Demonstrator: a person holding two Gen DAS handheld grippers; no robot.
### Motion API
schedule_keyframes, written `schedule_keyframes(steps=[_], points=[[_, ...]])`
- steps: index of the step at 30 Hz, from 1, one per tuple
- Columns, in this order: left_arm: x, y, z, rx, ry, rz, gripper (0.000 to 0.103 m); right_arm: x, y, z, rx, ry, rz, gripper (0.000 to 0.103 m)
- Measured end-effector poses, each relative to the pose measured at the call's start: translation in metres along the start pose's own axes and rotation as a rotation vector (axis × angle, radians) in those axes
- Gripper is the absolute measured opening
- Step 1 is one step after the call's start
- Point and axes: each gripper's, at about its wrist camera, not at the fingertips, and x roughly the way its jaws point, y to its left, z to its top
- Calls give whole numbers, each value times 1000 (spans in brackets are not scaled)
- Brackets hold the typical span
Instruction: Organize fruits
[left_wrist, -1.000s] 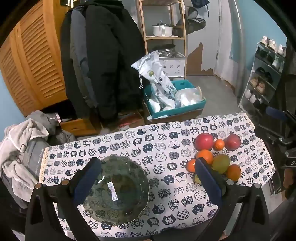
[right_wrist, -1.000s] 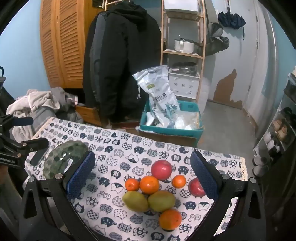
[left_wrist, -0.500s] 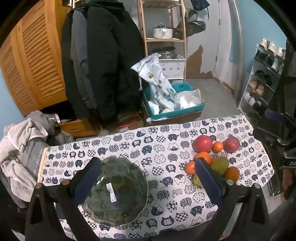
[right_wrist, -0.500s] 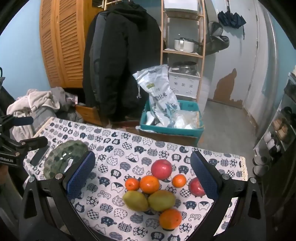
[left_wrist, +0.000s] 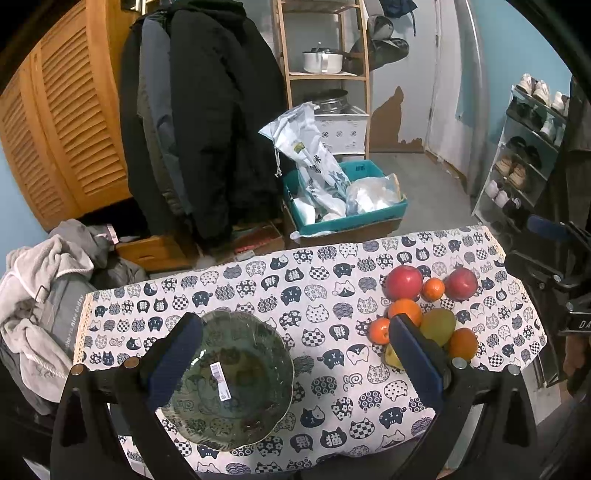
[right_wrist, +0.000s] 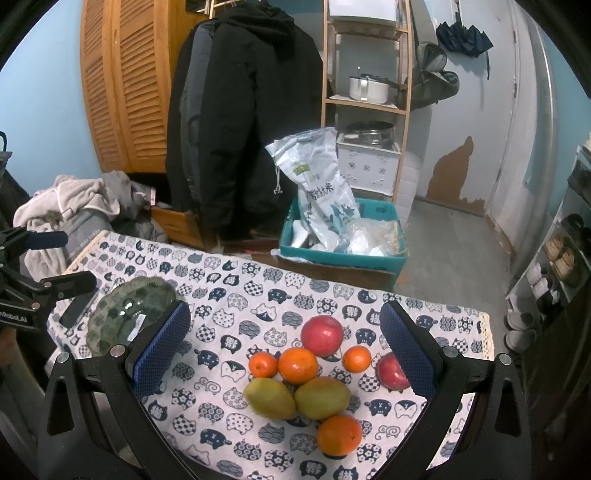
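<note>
A cluster of fruit lies on the cat-print tablecloth (right_wrist: 258, 295): two red apples (right_wrist: 321, 335), several oranges (right_wrist: 297, 364) and two yellow-green mangoes (right_wrist: 322, 397). A dark green glass bowl (left_wrist: 229, 380) with a sticker sits empty on the left. My left gripper (left_wrist: 291, 362) hovers open above the bowl, its right finger in front of the fruit (left_wrist: 436, 325). My right gripper (right_wrist: 282, 350) hangs open above the fruit, holding nothing. The bowl (right_wrist: 129, 317) shows at the left in the right wrist view.
Beyond the table's far edge stand a teal crate (right_wrist: 343, 251) with bags, a coat rack with dark coats (right_wrist: 240, 110), a wooden shelf and a louvred wardrobe. Clothes are heaped at the left (left_wrist: 40, 280). A shoe rack (left_wrist: 524, 158) is at the right.
The left gripper has pulled back and risen slightly, so the bowl and fruit sit a little lower in its view. The right gripper has barely moved.
</note>
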Motion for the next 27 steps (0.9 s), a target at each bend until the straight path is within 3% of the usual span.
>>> schedule_keyframes(steps=[27], points=[[3,-6,-5,10,11,-5,102,2,1,-8,1,12,2,100]])
